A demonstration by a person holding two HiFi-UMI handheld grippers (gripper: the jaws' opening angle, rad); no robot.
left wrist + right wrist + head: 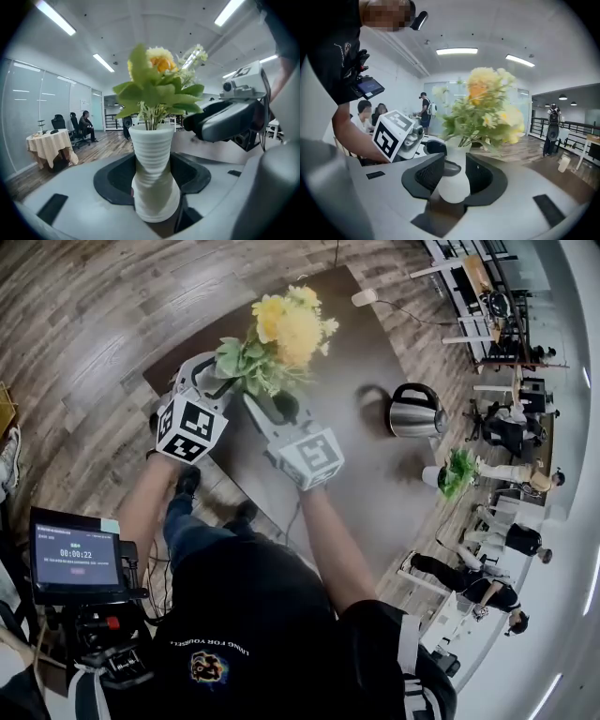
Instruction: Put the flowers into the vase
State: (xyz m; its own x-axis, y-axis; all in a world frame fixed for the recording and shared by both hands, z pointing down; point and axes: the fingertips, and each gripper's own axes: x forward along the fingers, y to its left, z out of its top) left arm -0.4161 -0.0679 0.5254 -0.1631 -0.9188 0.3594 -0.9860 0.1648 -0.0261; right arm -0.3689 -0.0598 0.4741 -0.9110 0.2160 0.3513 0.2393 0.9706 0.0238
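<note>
A bunch of yellow flowers point(286, 329) with green leaves stands in a white ribbed vase point(154, 178) on the brown table point(375, 502). In the head view the leaves hide the vase. My left gripper point(223, 381) has its pads pressed on the vase's sides point(154, 185). From the other side my right gripper point(272, 411) points at the vase. Its jaws stand open point(452, 176) around the vase's round body point(453, 186), with a gap at the left pad. The stems point(151, 117) rise out of the vase's mouth.
A steel kettle point(415, 411) stands on the table to the right of the flowers. A small green plant in a white pot point(452, 472) sits near the table's right edge. A screen on a rig point(75, 559) is at lower left. People sit at the far right.
</note>
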